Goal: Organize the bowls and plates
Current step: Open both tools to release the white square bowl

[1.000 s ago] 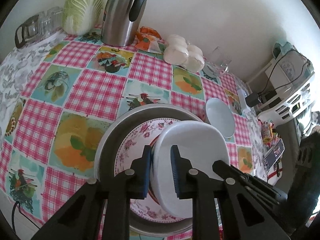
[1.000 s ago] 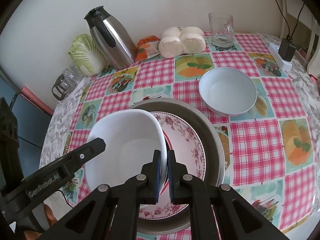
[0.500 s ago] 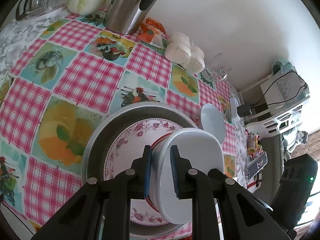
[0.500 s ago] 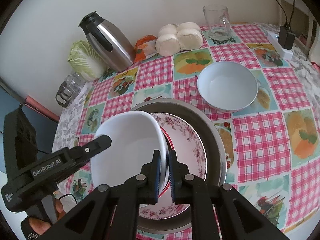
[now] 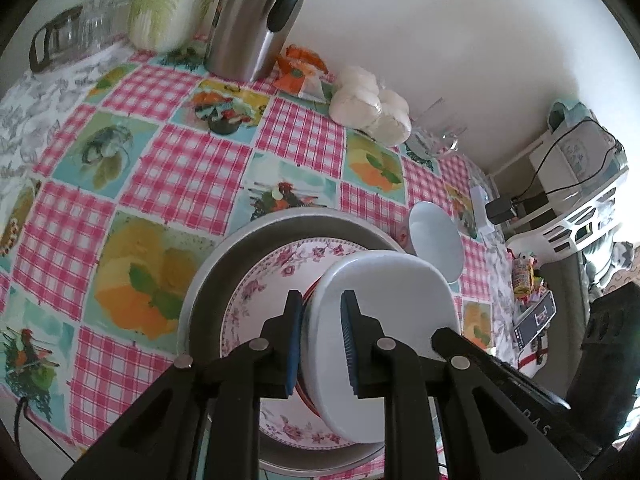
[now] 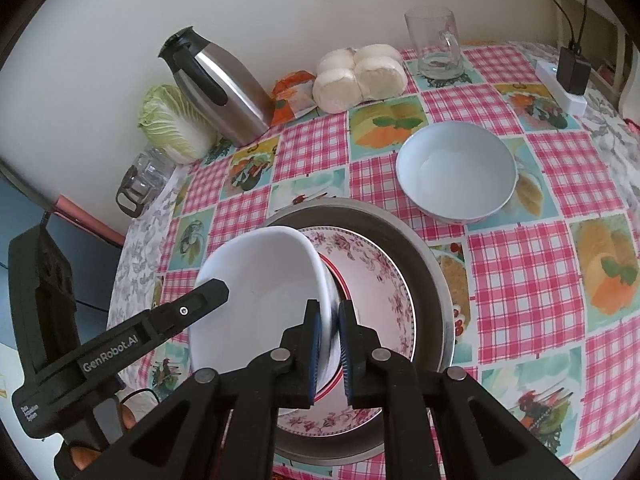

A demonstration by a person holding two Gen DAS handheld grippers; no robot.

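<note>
**Ana:** Two grippers share one white bowl (image 6: pixel 264 292). The right gripper (image 6: pixel 329 316) has its fingers clamped on the near rim; the left gripper (image 5: pixel 320 312) has its fingers straddling the opposite rim, a sliver of gap showing, so I can't tell how hard it bites.

**Ben:** Where does the bowl sit?

**Ana:** Between both sets of fingers, tilted, hanging over the floral plate (image 6: pixel 372 280), which lies inside the metal basin (image 6: pixel 436 276) just beyond the right fingers.

**Ben:** What could go wrong?

**Ana:** Glazed rim, thin pinch. If one hand lets go first, I'd expect the bowl to swing on the other grip and knock the plate. Pulling in different directions could twist it free. Setting it down tilted might leave it rocking on the plate.

**Ben:** Count for me.

**Ana:** Two bowls: this one and a pale blue bowl (image 6: pixel 456 172) farther out, to the right of the right fingers, on the desk (image 6: pixel 520 260). One floral plate, one basin. Also one steel jug (image 6: pixel 224 92), one cabbage (image 6: pixel 172 124), one glass mug (image 6: pixel 436 44), four buns (image 6: pixel 356 76).
</note>
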